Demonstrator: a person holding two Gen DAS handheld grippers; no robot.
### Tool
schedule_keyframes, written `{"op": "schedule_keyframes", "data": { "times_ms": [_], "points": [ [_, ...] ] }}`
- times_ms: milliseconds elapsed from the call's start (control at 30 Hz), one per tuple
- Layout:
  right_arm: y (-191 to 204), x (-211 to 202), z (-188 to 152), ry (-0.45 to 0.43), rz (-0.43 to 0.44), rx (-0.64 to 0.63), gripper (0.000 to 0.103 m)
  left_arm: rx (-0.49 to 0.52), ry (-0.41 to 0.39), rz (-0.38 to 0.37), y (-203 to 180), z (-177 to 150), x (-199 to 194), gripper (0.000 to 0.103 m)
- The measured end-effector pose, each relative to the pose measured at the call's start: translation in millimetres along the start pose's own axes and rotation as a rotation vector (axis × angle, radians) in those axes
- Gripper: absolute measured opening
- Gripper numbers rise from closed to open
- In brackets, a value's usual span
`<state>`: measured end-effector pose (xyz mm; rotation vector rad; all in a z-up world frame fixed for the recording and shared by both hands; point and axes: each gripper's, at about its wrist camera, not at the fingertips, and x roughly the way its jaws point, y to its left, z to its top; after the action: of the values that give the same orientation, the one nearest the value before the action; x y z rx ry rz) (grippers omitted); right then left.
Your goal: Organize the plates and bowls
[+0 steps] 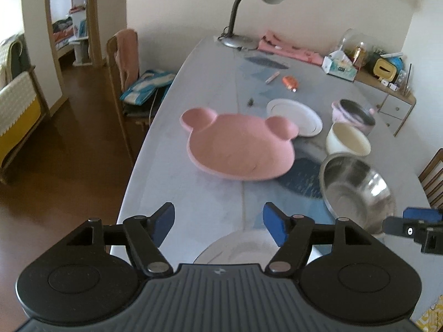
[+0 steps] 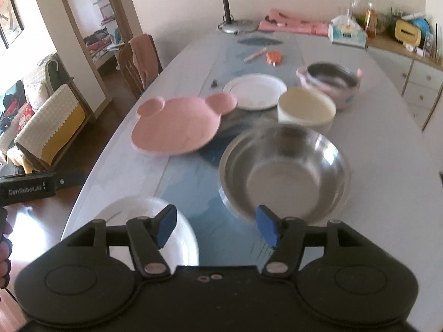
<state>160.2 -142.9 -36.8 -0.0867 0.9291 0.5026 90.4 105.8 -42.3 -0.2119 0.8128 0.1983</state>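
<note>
I am working in a lived-in home, in its dining room. A long counter (image 1: 210, 193) stands with wooden chairs (image 1: 121, 63) drawn up to it, a towel over one back. A desk lamp (image 1: 249, 8), a tissue box (image 1: 339, 66) and a pink cloth (image 1: 288, 47) sit at its far end. Beyond it a sideboard (image 1: 393, 102) holds household clutter. Through the doorway (image 1: 72, 22) I see shelves with clothes, and a covered sofa (image 2: 47, 121) on wood floor (image 1: 69, 166).

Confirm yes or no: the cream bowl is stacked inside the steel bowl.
No. The cream bowl stands on the table behind the steel bowl, which is empty.
</note>
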Motion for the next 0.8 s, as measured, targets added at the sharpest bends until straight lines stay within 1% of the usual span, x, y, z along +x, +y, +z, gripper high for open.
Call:
{"op": "schedule_keyframes", "data": {
  "times_ms": [67, 133, 200, 400, 567, 633, 800],
  "points": [
    [-9.5, 0.6, 14.4, -0.009, 0.009, -0.012, 0.066, 0.003, -0.01, -0.004, -7.9, 12.5, 3.0, 0.07],
    [-18.0, 1.7, 32.6, -0.021, 0.014, -0.032, 0.07, 0.007, -0.025, -0.006, -17.1, 27.4, 6.7, 0.07],
    [-26.4, 4.4, 51.9, -0.03, 0.018, -0.06, 0.075, 0.013, -0.045, -0.012, -27.7, 44.4, 12.8, 0.077],
    [-53.3, 25.9, 108.4, -0.04, 0.049, -0.134, 0.084, 0.018, -0.057, -0.022, -56.4, 91.3, 42.1, 0.077],
    [-79.2, 53.2, 152.6, -0.033, 0.063, -0.159, 0.09, 0.014, -0.041, -0.003, -77.7, 130.2, 77.0, 0.077],
    [-90.2, 67.1, 172.3, -0.016, 0.068, -0.162, 0.09, 0.024, -0.033, 0.005, -85.0, 143.4, 91.3, 0.077],
    [-110.6, 106.5, 218.1, 0.033, 0.073, -0.198, 0.091, 0.032, 0.028, 0.008, -98.6, 173.1, 132.5, 0.077]
  ]
}}
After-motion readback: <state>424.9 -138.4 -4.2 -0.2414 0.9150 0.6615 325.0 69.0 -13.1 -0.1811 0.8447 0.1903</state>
